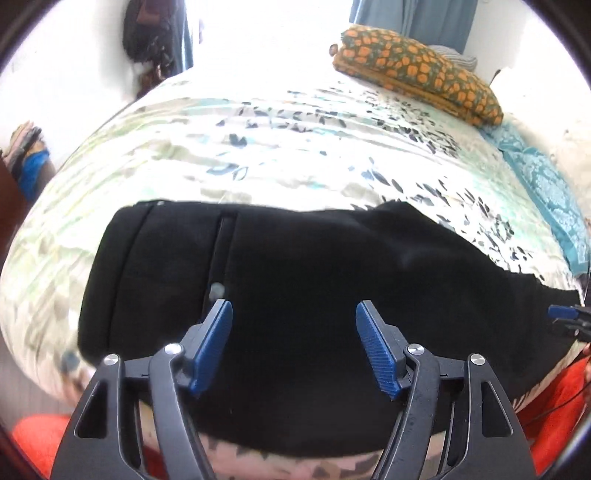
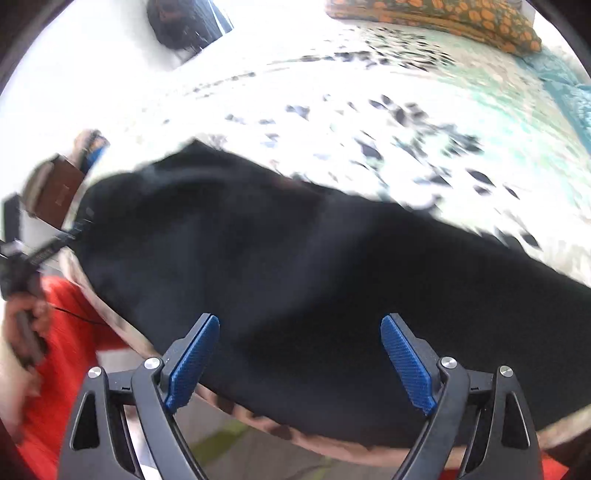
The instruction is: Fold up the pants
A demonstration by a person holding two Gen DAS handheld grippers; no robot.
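Observation:
Black pants lie flat across the near part of a bed with a floral sheet, waistband toward the left in the left wrist view. My left gripper is open and empty above the pants' near edge. My right gripper is open and empty above the pants, further along the legs. The right gripper's blue tip shows at the right edge of the left wrist view. The left gripper's body shows at the left edge of the right wrist view.
A folded orange and green patterned cloth lies at the bed's far right, with a teal cloth beside it. The person's red clothing is at the near bed edge. A dark bag hangs on the far wall.

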